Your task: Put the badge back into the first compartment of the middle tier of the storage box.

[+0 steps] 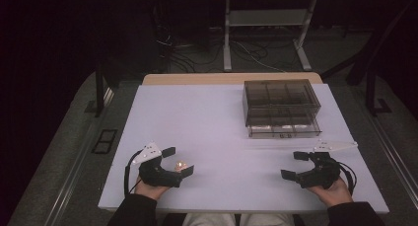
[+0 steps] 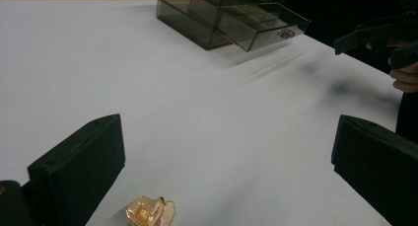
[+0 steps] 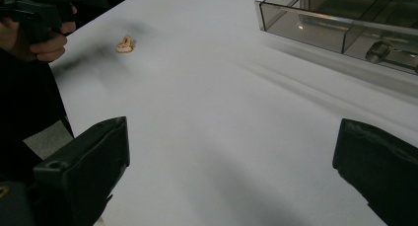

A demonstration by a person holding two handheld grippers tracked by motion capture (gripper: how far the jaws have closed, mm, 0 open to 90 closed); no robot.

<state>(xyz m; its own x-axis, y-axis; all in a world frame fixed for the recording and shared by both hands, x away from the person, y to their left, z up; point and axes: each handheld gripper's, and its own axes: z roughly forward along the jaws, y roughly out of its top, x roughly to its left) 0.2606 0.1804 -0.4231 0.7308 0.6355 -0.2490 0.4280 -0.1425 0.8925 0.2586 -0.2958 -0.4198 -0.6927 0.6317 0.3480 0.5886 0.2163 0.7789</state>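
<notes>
Desk: white desk (image 1: 222, 132), we see it lit against dark.
Trinket: small gold trinket (image 1: 180, 164) lies between our left hand-held gripper (image 1: 180, 161)'s released jaws.
Right hand-held gripper (image 1: 296, 165): released, far off.

Dim, grainy frames; dark surroundings, bright white table (image 1: 222, 127), soft smeared shadows.

Your left gripper (image 2: 226, 171) has its jaws spread wide over the white worktop (image 2: 187, 102), with a small golden trinket (image 2: 149, 211) lying just beside the left jaw. Well beyond the trinket stands a smoky transparent drawer box (image 2: 231, 16), one drawer pulled out.
</notes>
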